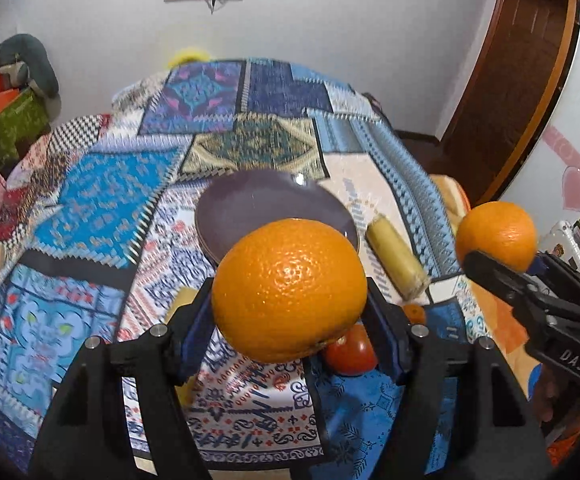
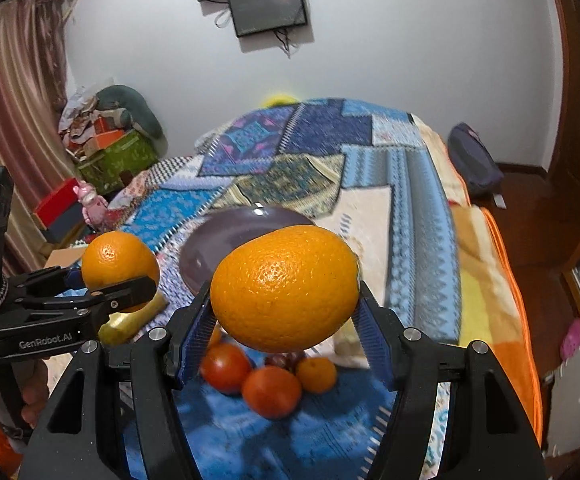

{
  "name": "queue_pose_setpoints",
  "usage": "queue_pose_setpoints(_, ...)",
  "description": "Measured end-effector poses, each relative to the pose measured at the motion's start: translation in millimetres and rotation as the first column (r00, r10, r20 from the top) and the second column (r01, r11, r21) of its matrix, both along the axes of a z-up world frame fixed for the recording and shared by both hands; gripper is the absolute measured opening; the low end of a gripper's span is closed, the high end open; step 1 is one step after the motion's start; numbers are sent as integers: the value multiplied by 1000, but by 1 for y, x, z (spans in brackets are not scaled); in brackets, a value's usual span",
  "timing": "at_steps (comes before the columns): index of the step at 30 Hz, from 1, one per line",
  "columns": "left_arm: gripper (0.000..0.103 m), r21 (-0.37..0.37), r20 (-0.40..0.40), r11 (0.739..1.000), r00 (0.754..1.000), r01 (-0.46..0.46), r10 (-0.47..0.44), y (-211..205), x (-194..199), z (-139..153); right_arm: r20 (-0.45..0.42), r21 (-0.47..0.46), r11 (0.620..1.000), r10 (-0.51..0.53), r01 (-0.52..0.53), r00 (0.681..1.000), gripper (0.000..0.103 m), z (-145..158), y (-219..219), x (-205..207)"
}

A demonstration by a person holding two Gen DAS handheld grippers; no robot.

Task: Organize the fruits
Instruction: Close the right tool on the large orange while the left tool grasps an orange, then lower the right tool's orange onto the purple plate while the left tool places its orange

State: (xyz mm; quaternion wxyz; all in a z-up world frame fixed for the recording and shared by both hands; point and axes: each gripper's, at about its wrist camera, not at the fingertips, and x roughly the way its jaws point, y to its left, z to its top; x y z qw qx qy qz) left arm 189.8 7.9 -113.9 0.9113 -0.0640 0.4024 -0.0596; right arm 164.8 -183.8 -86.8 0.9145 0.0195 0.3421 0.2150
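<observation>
My left gripper (image 1: 290, 300) is shut on a large orange (image 1: 290, 288) and holds it above the patterned cloth, in front of a purple plate (image 1: 257, 204). My right gripper (image 2: 285, 304) is shut on a second orange (image 2: 285, 286), also raised near the plate (image 2: 245, 224). Each gripper shows in the other's view: the right one with its orange (image 1: 498, 236) at the right, the left one with its orange (image 2: 119, 260) at the left. Below lie tomatoes (image 2: 225, 368) (image 2: 271, 390), a small tangerine (image 2: 317, 374), dark grapes (image 2: 285, 358) and a banana (image 1: 396, 262).
The fruit lies on a bed covered by a patchwork cloth (image 1: 101, 196). An orange-edged blanket (image 2: 502, 264) hangs off the right side. Boxes and clutter (image 2: 109, 148) stand at the far left by the wall. A wooden door (image 1: 510, 92) is at the right.
</observation>
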Motion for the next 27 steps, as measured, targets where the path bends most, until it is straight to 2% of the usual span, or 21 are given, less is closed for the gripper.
queue_pose_setpoints(8,68,-11,59,1000,998,-7,7,14,6,29,58,-3,1000,24,-24,998,63,14,24,15)
queue_pose_setpoints(13,68,-3,77,1000,997,-20,20,22,19,37,70,-10,999,31,-30,997,63,14,35,31)
queue_pose_setpoints(19,68,9,58,999,998,-31,31,29,42,31,48,-22,999,41,-40,998,63,7,45,49)
queue_pose_setpoints(27,68,34,6,999,999,-36,36,35,77,8,7,-59,996,67,-67,998,63,-8,60,71)
